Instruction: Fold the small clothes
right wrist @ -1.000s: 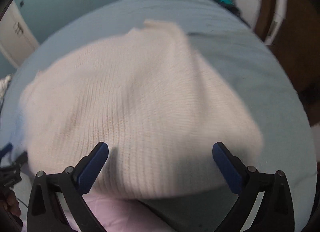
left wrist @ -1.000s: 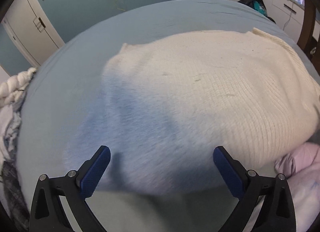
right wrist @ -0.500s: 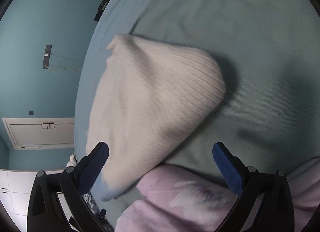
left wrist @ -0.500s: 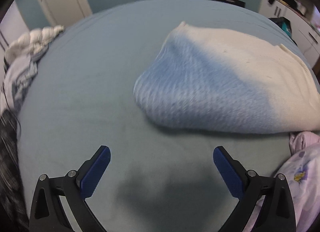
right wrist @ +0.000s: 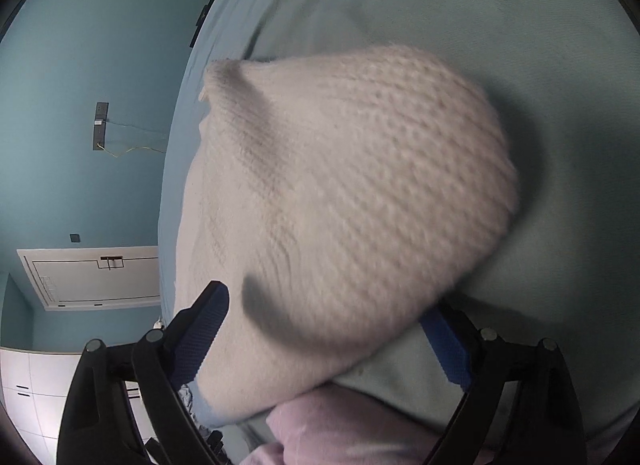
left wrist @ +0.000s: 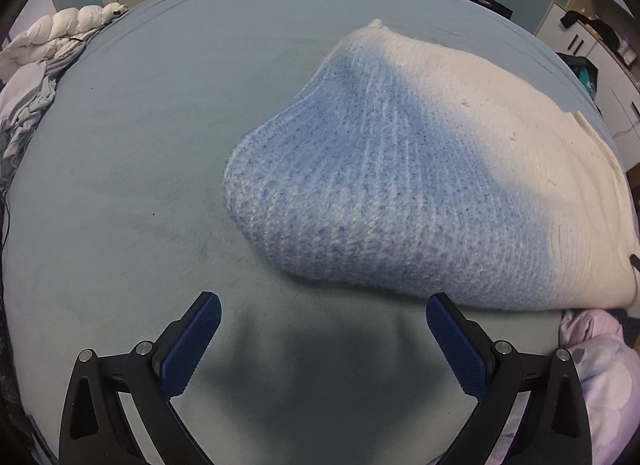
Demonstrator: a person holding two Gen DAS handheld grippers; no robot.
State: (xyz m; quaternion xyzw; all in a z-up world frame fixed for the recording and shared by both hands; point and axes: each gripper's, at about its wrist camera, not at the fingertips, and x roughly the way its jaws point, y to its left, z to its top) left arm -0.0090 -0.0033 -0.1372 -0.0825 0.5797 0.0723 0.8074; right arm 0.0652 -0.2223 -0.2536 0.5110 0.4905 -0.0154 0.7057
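Sweater (right wrist: 344,201) blurred, hiding right tool (right wrist: 324,329) far fingertip; pink garment (left wrist: 600,369) cropped.

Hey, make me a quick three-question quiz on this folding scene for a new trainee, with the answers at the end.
1. True or false: the left gripper is shut on the sweater.
2. What lies at the sweater's near edge? A) pink garment B) a shoe C) a book
3. Fill in: the sweater lies on a ____.

Key: 1 false, it is open and clear of it; 2 A; 3 bed.
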